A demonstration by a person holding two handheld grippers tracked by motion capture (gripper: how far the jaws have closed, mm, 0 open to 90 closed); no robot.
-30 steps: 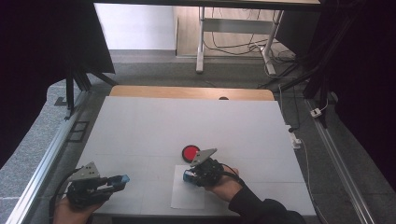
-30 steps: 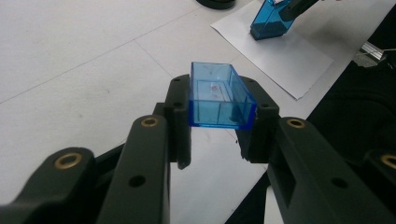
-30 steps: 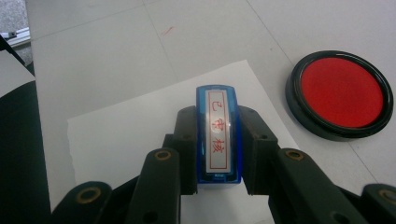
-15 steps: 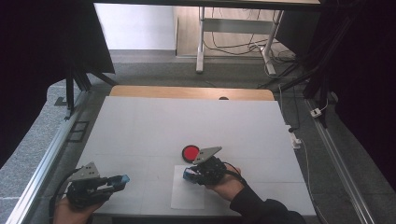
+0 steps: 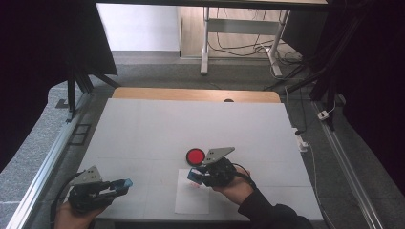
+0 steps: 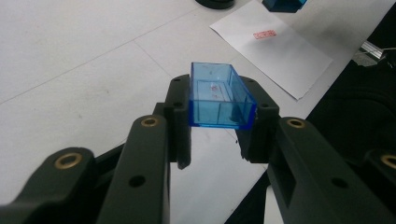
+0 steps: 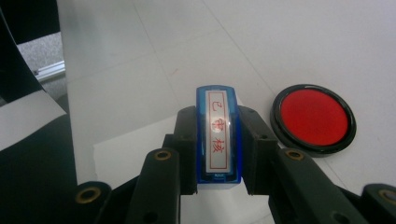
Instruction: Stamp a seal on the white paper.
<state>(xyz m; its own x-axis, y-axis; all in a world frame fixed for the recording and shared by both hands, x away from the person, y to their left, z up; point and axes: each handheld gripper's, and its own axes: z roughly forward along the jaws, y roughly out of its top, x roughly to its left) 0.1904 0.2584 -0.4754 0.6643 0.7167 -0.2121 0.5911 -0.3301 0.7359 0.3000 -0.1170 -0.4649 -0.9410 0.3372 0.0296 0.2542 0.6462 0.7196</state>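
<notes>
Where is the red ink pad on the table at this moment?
In the high view the red ink pad lies near the table's middle, just beyond the paper sheet and beside the right gripper, which holds the blue stamp.

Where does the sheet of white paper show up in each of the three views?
High view: white paper lies bottom centre, under the right tool.
Left gripper view: upper right, bearing a small red stamp mark.
Right gripper view: lower left, under the jaws.
Shared landmark: red ink pad, lying just beyond the paper.
</notes>
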